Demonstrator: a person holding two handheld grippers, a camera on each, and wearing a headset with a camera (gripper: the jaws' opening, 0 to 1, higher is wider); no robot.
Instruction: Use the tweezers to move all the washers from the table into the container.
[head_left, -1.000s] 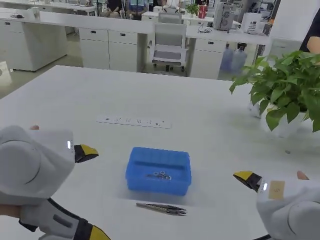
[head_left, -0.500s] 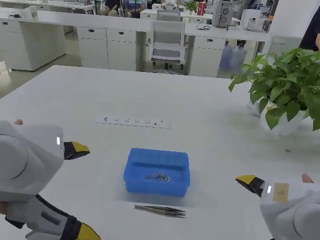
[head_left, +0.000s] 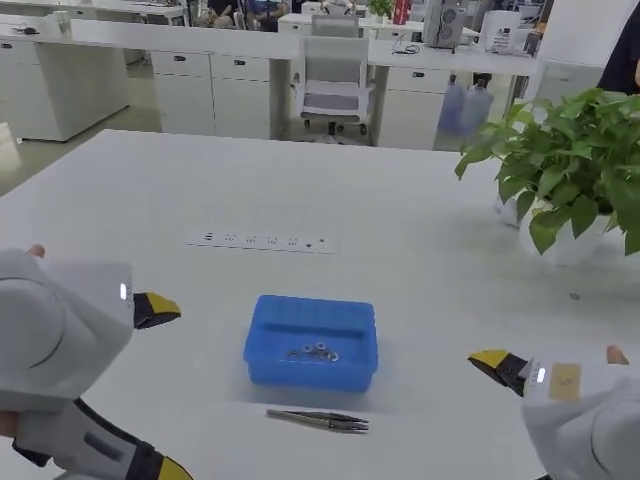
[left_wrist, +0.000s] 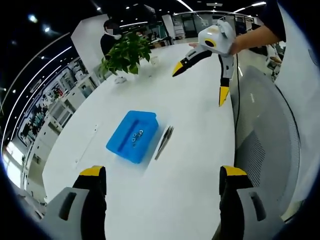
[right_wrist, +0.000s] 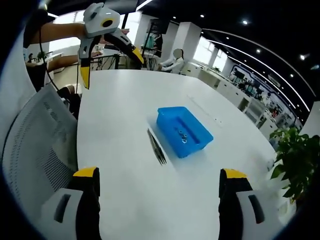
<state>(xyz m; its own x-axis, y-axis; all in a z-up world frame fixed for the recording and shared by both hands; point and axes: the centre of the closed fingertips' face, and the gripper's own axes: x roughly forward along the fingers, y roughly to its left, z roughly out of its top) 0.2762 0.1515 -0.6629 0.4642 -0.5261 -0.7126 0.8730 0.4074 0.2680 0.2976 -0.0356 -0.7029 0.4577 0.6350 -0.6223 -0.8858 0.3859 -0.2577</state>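
Rows of white office desks and a grey chair (head_left: 333, 85) are seen far beyond the blue container (head_left: 305, 372), past the far edge of the wide white tabletop (head_left: 420, 300) on which it is set. A leafy potted plant (head_left: 570, 170) is placed well apart from the container, to its far right. The left gripper (left_wrist: 162, 172) is held to the container's left and the right gripper (right_wrist: 160, 173) to its right, both apart from it; the fingers of each are spread wide, and nothing is gripped. A flat white power strip (head_left: 262, 241) is laid behind the container, on the far side. The tweezers (head_left: 318, 420) are laid flat just in front of the container, along its near wall, untouched. A small cluster of washers (head_left: 312, 351) is seen lying inside the container, on its floor.
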